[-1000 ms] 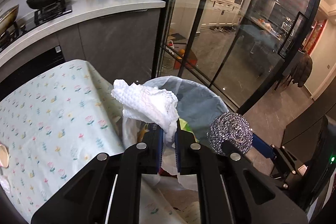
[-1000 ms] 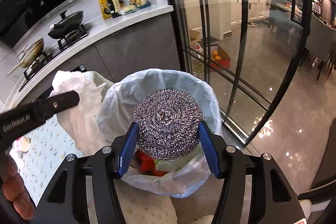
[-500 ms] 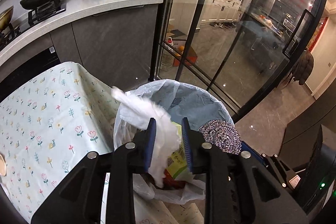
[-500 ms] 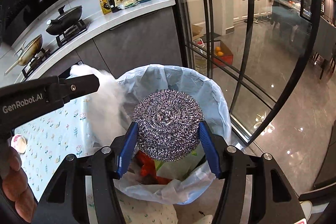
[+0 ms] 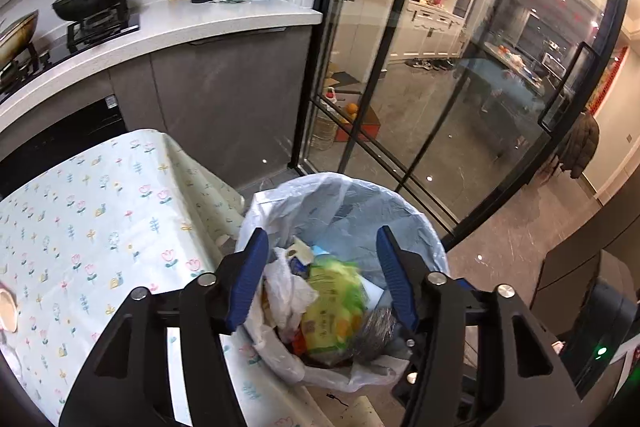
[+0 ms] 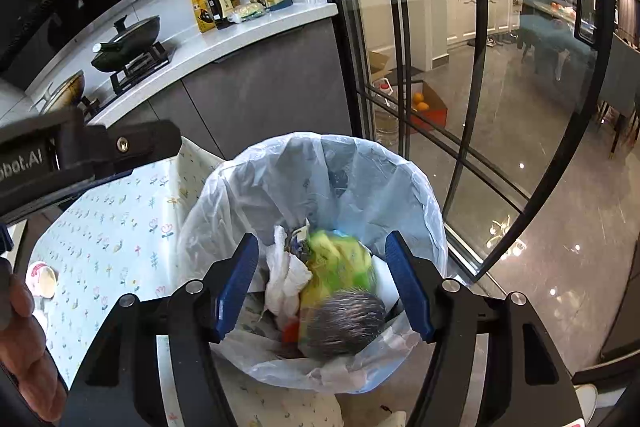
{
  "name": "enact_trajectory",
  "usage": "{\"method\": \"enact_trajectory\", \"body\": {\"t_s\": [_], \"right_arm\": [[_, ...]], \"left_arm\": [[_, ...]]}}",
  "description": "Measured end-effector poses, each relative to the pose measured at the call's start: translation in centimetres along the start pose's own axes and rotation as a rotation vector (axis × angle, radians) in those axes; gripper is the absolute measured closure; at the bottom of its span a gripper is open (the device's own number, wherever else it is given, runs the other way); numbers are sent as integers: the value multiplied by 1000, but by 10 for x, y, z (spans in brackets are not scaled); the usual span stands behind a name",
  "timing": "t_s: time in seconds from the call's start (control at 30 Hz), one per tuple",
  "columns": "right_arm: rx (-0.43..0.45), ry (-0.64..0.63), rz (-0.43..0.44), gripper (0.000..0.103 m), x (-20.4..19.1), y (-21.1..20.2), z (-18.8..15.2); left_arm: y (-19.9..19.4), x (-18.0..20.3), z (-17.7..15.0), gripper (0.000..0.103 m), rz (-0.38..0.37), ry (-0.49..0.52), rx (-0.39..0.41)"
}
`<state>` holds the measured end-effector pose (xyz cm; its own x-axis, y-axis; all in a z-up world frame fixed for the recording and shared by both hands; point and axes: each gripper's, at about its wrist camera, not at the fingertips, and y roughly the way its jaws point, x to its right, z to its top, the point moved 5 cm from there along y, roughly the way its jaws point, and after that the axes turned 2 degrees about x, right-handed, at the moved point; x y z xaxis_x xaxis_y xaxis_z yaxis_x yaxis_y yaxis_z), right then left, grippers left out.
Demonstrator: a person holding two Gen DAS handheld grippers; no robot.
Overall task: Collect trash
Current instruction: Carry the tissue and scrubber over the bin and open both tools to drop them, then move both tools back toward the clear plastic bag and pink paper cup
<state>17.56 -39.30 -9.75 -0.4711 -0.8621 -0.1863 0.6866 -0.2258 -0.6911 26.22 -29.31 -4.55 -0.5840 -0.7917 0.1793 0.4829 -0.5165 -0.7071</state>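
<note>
A trash bin lined with a pale blue bag [image 5: 360, 199] [image 6: 352, 171] stands by the table's corner. Inside lie a white paper towel [image 5: 286, 291] [image 6: 286, 277], a green-yellow wrapper [image 5: 336, 301] [image 6: 334, 265] and a steel wool scrubber [image 5: 374, 333] [image 6: 346, 321], which looks blurred. My left gripper [image 5: 322, 273] is open and empty above the bin. My right gripper [image 6: 322, 281] is open and empty above the bin too. The left gripper's body [image 6: 80, 155] shows at the left of the right wrist view.
A table with a flowered cloth [image 5: 80, 227] [image 6: 108, 239] is left of the bin, with a small white item [image 6: 42, 279] on it. A kitchen counter [image 5: 168, 31] with pans and bottles is behind. Glass sliding doors [image 5: 420, 87] stand to the right.
Both grippers opened. The paper towel dropped from the left gripper and the steel wool scrubber dropped from the right gripper into the bin.
</note>
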Motion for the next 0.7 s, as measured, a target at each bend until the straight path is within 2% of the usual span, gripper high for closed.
{"method": "enact_trajectory", "body": {"t_s": [0.33,0.7], "right_arm": [[31,-24,27,36,-25,-26,2],[46,-129,74,34,-90,-54,-12]], "left_arm": [[-31,-30,-5,44,39,-40,36],[-82,-85,-24,35,120,-107,92]]}}
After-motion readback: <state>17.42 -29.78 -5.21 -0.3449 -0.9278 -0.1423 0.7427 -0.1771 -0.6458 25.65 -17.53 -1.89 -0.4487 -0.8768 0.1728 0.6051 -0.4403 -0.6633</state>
